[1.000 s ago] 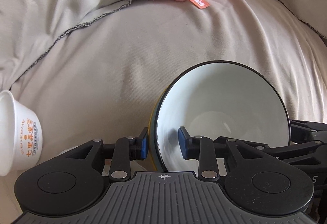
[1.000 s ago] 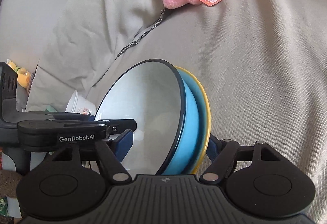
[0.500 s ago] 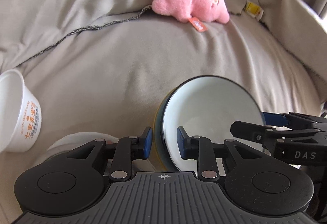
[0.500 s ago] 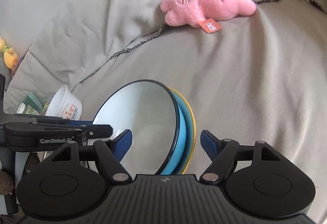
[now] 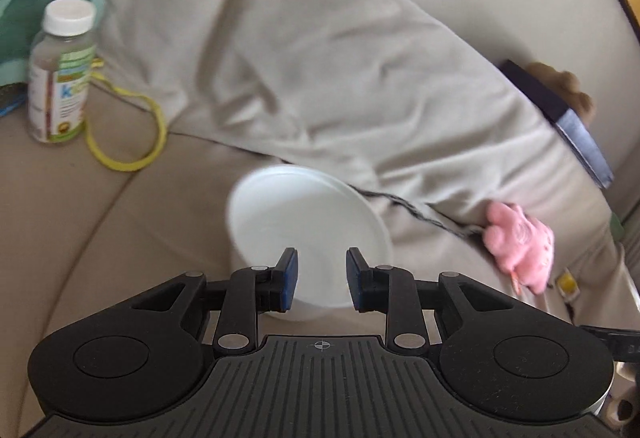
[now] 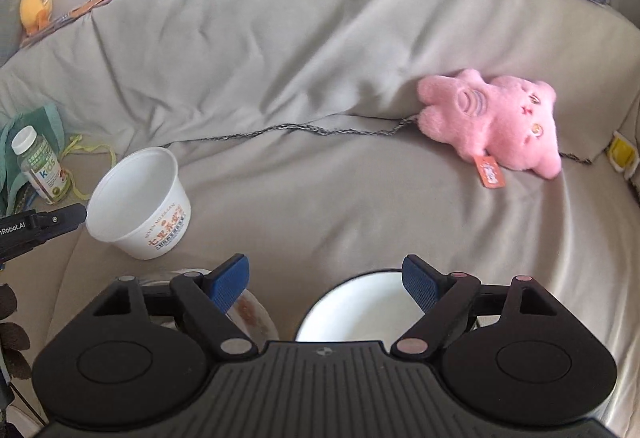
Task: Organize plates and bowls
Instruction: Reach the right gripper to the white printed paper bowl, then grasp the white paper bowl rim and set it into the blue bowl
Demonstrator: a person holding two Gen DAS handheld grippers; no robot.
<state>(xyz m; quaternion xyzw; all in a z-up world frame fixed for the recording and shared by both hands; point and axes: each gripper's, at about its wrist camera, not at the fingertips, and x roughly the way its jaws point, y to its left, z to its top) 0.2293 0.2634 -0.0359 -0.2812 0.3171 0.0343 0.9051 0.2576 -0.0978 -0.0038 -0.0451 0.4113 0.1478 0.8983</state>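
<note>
The left gripper point(image 5: 322, 274) is seen tilted downward, its blue-padded fingers point(image 5: 289, 278) set a narrow gap apart; nothing is pressed between the pads. In the right wrist view, part of one black finger of the same gripper point(image 6: 44, 220) is seen entering from the left edge. The right gripper point(image 6: 326, 280) is likewise pointed downward, and its jaws have just been opening: the blue pads point(image 6: 230, 280) are splayed wide, angled outward, and nothing is gripped between them. No hand or sleeve is shown in either view.
</note>
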